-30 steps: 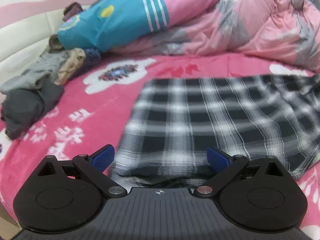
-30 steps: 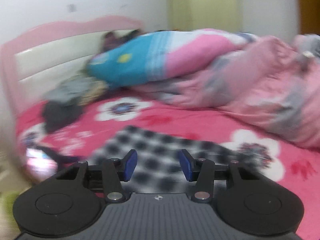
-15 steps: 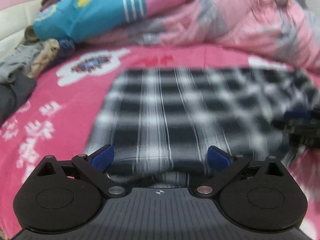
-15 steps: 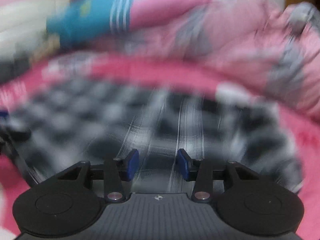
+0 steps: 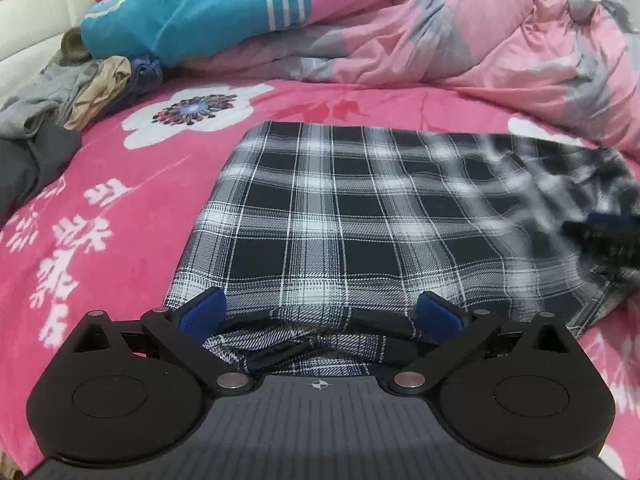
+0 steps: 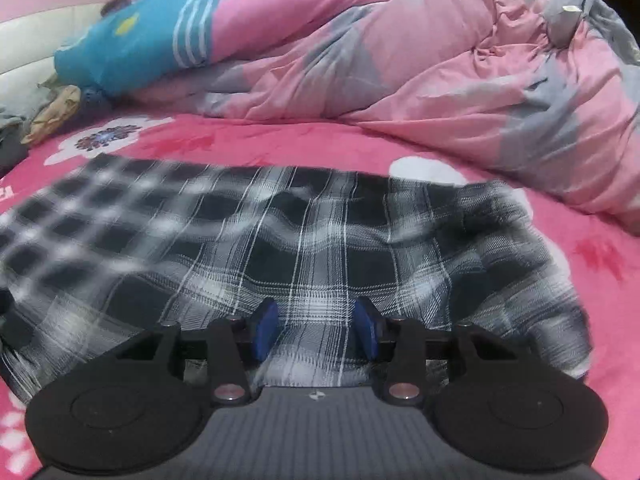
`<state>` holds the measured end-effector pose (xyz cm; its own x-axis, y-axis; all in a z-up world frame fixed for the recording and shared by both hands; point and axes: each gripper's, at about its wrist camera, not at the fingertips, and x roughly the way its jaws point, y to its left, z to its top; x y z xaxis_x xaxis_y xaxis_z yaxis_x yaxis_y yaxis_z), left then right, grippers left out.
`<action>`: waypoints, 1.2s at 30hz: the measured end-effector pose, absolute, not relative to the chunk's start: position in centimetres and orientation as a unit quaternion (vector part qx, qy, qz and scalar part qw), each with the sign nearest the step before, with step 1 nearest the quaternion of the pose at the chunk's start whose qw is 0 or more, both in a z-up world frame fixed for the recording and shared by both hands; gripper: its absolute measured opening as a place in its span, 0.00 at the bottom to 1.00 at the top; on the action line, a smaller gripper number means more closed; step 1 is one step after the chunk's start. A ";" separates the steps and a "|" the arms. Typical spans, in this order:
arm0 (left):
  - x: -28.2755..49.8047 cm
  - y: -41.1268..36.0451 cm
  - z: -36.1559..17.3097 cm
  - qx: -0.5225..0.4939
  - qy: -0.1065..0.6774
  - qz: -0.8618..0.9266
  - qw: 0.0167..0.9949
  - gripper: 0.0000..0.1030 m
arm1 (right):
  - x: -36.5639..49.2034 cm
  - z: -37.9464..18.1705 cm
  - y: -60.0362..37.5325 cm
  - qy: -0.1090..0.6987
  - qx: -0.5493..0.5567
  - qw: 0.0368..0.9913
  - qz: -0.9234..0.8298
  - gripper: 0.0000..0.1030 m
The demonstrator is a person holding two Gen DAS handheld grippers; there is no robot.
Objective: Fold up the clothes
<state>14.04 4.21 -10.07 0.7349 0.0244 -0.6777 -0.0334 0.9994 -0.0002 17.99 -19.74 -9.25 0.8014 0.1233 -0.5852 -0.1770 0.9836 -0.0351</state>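
Two blue pads of the left tongs (image 5: 320,314) stand wide over the near hem of the black-and-white plaid shirt (image 5: 360,216), which lies flat on the pink floral bed cover (image 5: 120,200), with a pile of clothes (image 5: 60,120) far left, a pink quilt (image 5: 460,40) behind, and the right tongs (image 5: 608,236) blurred at the shirt's right edge. Right wrist view: the right tongs (image 6: 316,330) stand about half open, low over the rumpled shirt (image 6: 300,240), pads not pinching the cloth, the quilt (image 6: 440,80) behind.
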 end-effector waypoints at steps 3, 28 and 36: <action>14.1 4.2 -10.1 -0.007 0.368 0.020 0.929 1.00 | 17.1 -7.7 -19.2 0.288 -0.026 0.952 0.104 0.44; 15.0 3.3 -9.9 0.004 0.400 0.041 0.916 1.00 | 13.7 -10.2 -17.5 0.292 -0.091 0.938 0.166 0.48; 14.9 3.0 -9.9 0.009 0.399 0.046 0.916 1.00 | 13.8 -10.2 -17.7 0.292 -0.086 0.938 0.168 0.49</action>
